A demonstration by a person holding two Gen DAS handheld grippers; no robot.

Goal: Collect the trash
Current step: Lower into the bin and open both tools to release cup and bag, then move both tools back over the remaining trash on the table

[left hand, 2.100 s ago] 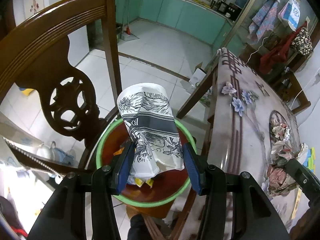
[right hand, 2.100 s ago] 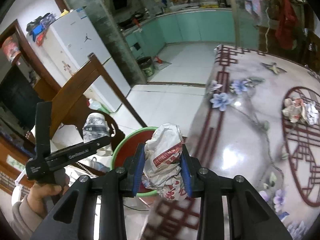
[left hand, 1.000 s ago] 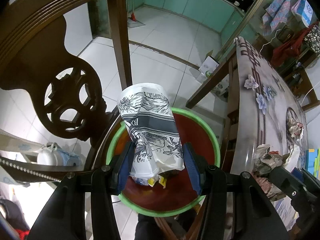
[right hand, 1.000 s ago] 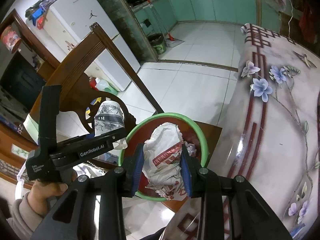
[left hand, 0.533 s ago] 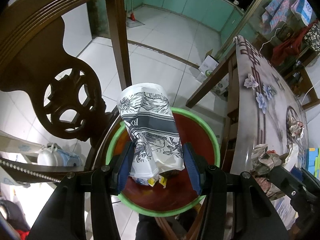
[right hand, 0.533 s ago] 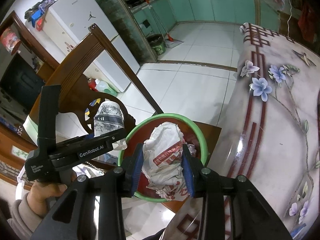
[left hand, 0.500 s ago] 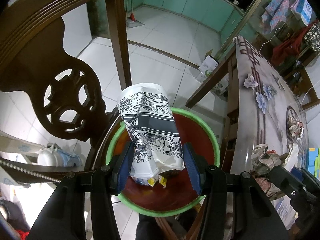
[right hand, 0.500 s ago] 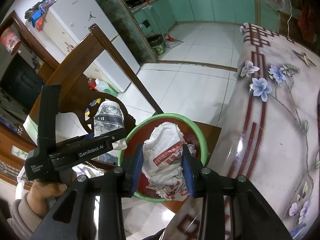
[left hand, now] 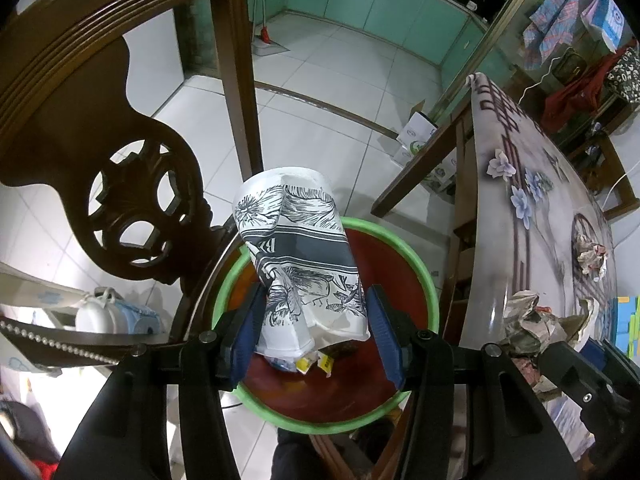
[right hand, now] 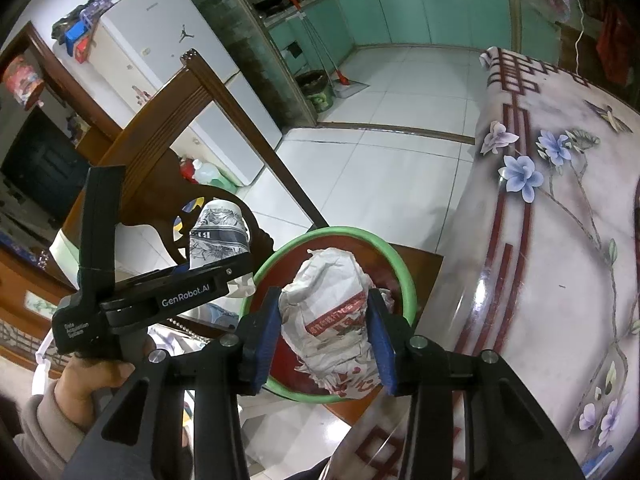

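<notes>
A green-rimmed red bin [left hand: 424,280] [right hand: 340,232] stands on a wooden chair seat beside the table. Above its left side hangs a crumpled black-and-white paper cup [left hand: 296,248] [right hand: 218,232], gripped at its lower end by my left gripper [left hand: 314,312] [right hand: 216,276], whose jaws are opening slightly. My right gripper [right hand: 324,320] [left hand: 580,384] holds a crumpled white paper wad with red print [right hand: 332,304] over the bin's near side. Its jaws are opening, and the wad still fills the gap between the pads. Small wrappers [left hand: 316,364] lie in the bin.
The carved wooden chair back [left hand: 132,200] rises to the left of the bin. The flower-patterned table [right hand: 560,240] runs along the right, with crumpled paper [left hand: 590,252] lying on it. A person's hand [right hand: 92,376] holds the left gripper's handle. White tiled floor lies beyond.
Both grippers came over the bin with their loads, then held still. The right jaws have spread a little; the wad stays between them. The cup has not moved.
</notes>
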